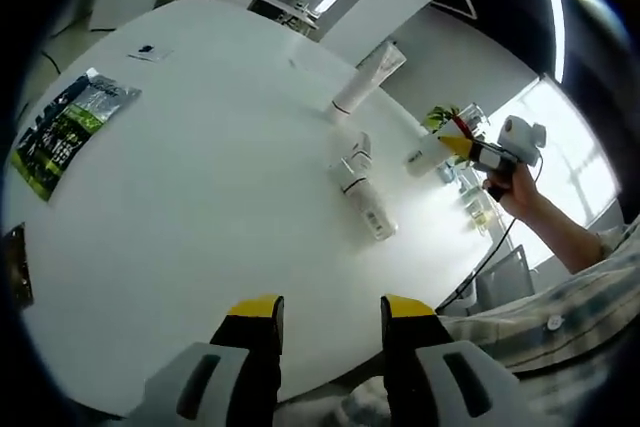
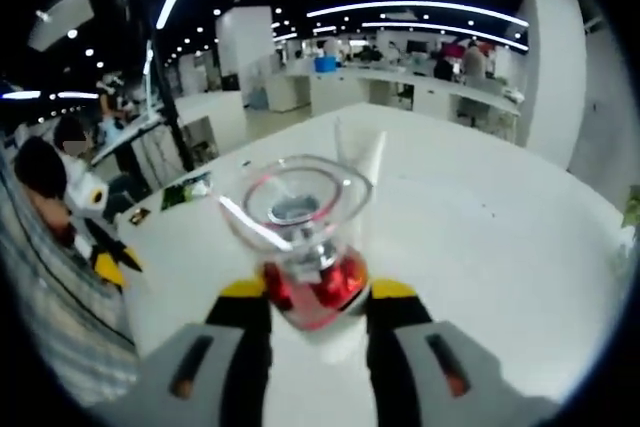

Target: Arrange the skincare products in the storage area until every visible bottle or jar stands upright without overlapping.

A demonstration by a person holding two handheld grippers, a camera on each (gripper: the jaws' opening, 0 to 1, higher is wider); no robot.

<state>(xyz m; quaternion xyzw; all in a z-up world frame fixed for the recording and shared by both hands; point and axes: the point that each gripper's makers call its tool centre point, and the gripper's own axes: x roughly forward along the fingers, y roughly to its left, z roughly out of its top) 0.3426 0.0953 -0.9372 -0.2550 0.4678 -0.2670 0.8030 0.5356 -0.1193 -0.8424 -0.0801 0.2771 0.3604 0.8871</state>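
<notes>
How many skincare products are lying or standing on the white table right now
3, maybe more hidden: a white tube upright at the far side, a white bottle lying mid-table, and a clear red-tinted bottle in the right gripper.

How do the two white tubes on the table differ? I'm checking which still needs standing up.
The tall white tube stands on its cap, while the smaller white tube lies flat on the table. The tall white tube sits farther from the left tool; the smaller white tube lies nearer. Both are white and untouched.
</notes>
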